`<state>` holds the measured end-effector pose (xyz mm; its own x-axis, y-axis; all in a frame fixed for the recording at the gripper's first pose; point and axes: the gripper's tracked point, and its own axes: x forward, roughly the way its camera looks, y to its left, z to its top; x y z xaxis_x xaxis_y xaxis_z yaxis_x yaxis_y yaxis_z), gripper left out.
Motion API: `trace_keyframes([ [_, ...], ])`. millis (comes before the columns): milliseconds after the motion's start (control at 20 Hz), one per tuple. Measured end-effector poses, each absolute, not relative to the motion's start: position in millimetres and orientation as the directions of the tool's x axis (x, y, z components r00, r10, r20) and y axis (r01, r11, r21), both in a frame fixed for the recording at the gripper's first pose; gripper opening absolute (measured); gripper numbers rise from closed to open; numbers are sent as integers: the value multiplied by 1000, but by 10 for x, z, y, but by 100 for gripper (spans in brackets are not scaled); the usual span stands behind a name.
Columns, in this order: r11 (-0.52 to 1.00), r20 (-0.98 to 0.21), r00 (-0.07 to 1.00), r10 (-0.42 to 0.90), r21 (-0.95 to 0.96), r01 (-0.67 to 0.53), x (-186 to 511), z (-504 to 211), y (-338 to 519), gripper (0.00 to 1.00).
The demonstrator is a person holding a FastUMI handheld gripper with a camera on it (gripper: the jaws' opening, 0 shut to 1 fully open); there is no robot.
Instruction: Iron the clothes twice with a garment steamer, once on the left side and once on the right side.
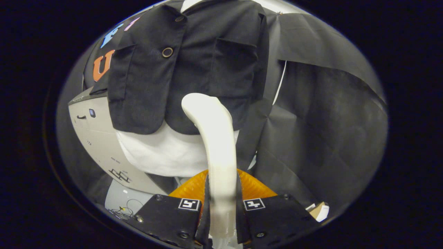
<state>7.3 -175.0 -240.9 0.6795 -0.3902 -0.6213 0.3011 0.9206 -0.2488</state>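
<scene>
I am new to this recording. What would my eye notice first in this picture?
First, the white steamer, held between the gripper fingers, curving up toward the clothes. Just beyond it hangs the black jacket with buttons and pockets, over a white garment showing below its hem.

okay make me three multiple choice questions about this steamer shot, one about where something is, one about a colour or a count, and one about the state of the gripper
1. Where is the steamer head?
A. against the jacket's lower hem
B. lying on the floor
C. inside a pocket

2. What colour is the jacket?
A. red
B. black
C. yellow

3. What is the gripper doing?
A. hanging open with nothing in it
B. pinching the jacket sleeve
C. shut on the steamer handle

Answers: 1 A, the white head meets the hem above the white form that the jacket hangs on. 2 B, the cloth is black with two round buttons. 3 C, both fingers press the handle between them.
</scene>
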Motion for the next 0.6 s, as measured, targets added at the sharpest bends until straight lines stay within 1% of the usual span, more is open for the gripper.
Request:
trace_keyframes([
  [100, 922, -645, 661, -385, -233, 310, -62, -2464, -1703, 33],
  [250, 925, -620, 689, -375, -201, 323, -141, -2289, -1598, 33],
  [400, 925, -573, 731, -369, -153, 347, -266, -1943, -1487, 33],
  [600, 916, -490, 778, -393, -133, 378, -586, -1327, -1381, 33],
])
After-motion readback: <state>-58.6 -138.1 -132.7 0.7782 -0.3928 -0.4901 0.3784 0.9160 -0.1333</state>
